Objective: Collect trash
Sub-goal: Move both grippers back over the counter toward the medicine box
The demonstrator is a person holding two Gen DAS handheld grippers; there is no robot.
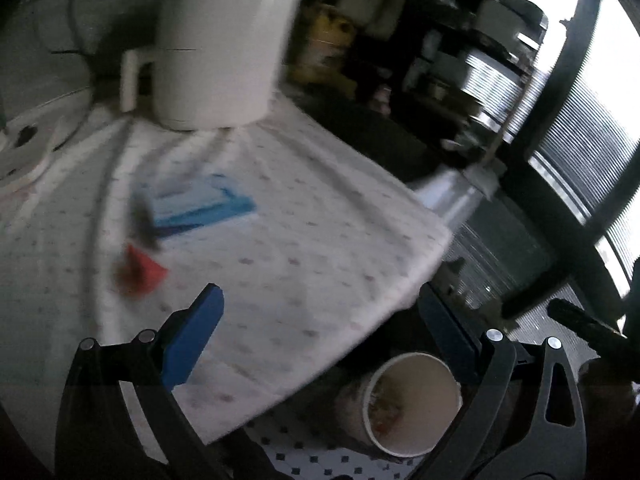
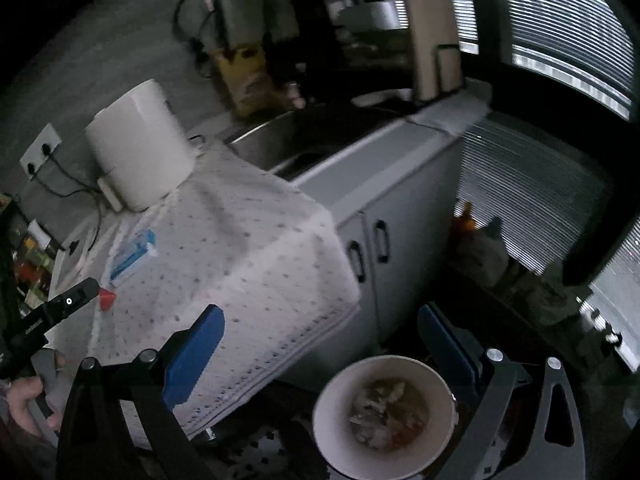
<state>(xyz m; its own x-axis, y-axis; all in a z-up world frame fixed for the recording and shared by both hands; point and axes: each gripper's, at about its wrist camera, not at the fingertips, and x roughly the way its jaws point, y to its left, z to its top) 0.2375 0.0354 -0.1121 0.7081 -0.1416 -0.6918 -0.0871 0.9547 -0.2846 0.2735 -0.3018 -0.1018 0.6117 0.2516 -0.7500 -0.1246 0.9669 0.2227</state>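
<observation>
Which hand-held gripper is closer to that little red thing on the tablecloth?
Left. The left hand-held gripper hovers beside the red scrap; the right hand-held gripper hangs past the table's edge.

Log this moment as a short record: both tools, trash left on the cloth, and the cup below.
left tool: open, nothing between its blue pads
right tool: open, holding nothing
dotted cloth: covers the tabletop
on the cloth: blue and white wrapper, small red scrap, white kettle
paper cup: below the table edge, scraps inside
sink: beyond the cloth
</observation>
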